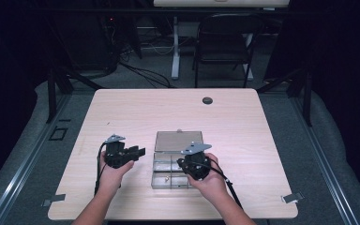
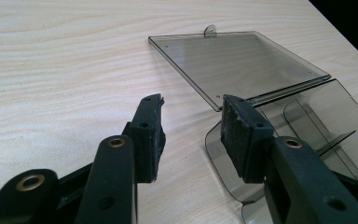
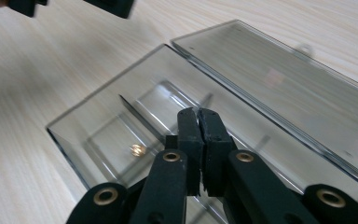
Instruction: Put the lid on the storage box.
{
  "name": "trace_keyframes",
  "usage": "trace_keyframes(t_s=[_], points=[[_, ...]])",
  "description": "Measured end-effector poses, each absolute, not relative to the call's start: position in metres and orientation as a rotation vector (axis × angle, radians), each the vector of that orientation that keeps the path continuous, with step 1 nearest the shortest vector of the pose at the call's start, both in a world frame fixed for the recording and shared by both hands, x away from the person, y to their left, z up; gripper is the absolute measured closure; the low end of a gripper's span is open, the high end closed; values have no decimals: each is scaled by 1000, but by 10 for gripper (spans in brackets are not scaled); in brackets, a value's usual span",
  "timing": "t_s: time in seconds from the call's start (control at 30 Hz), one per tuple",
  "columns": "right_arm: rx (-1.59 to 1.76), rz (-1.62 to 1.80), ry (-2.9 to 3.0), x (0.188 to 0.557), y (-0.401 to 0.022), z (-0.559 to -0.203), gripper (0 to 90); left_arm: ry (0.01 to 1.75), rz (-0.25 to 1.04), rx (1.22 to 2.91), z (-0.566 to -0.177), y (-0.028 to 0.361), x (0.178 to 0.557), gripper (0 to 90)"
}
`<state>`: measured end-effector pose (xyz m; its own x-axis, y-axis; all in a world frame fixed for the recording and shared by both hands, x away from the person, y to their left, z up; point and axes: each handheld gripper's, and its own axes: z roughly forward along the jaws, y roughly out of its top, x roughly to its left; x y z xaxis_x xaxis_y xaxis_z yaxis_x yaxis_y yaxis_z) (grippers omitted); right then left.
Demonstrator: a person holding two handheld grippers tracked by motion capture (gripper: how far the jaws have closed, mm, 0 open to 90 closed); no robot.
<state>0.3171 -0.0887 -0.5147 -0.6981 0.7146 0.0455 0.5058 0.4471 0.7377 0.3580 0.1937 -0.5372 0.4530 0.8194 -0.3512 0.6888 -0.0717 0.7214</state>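
A clear plastic compartment box lies open near the table's front, its lid folded flat on the far side. A tiny brass piece rests in one compartment. My right gripper hovers over the box tray with its jaws pressed together, and I see nothing between them. In the high view that right gripper sits over the tray's right half. My left gripper is open and empty just left of the box's corner. From above, the left gripper points right toward the box.
The wooden table has a round black grommet near its far edge. Metal clips sit at the front corners. A dark chair and a white table leg stand beyond the table.
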Motion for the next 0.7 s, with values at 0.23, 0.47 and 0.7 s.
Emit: trace_keyframes(t_s=[0.23, 0.47, 0.7], points=[[1007, 1125, 2475, 315, -63, -516, 884, 1283, 185, 1807, -537, 194, 358, 584], [975, 1113, 2494, 314, -50, -518, 884, 1279, 182, 1810, -537, 194, 358, 584], [964, 1102, 2510, 313, -46, -520, 884, 1277, 183, 1808, -537, 193, 358, 586]])
